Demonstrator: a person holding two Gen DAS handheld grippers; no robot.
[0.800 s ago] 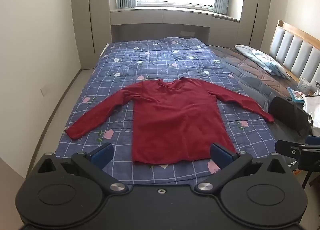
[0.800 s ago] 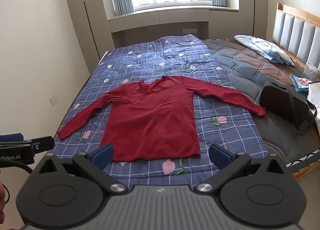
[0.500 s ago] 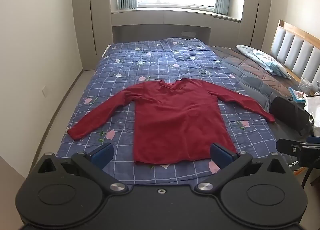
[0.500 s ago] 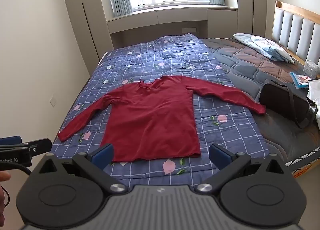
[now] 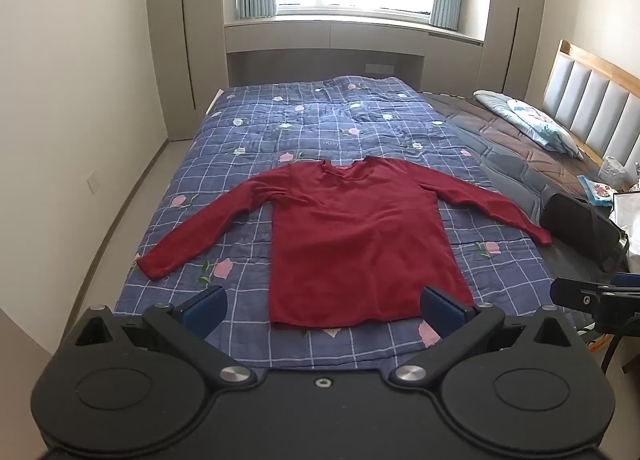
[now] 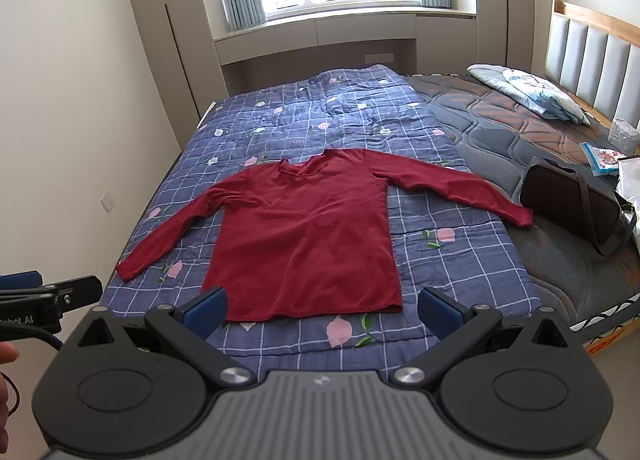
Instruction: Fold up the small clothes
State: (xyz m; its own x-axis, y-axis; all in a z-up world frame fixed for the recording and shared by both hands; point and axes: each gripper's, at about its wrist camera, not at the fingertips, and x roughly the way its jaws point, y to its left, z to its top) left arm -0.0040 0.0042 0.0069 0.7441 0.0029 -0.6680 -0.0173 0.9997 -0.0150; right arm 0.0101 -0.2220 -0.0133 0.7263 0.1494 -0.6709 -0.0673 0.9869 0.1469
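A red long-sleeved shirt [image 5: 352, 240] [image 6: 308, 236] lies flat on the blue checked quilt [image 5: 320, 127] [image 6: 440, 268], front up, both sleeves spread out to the sides, hem toward me. My left gripper [image 5: 324, 306] hangs open above the near edge of the bed, short of the hem, with nothing between its blue pads. My right gripper [image 6: 322, 310] is likewise open and empty, just in front of the hem. Each gripper's tip shows at the edge of the other's view.
A black bag [image 6: 576, 205] lies on the bare mattress to the right, close to the right cuff. A pillow [image 6: 528, 93] and small packets sit near the padded headboard [image 6: 592, 59]. The wall runs along the left, with a floor strip between it and the bed.
Both views have tilted down a little, so the bed and shirt sit lower in the frames. The shirt has not moved and both grippers stay open.
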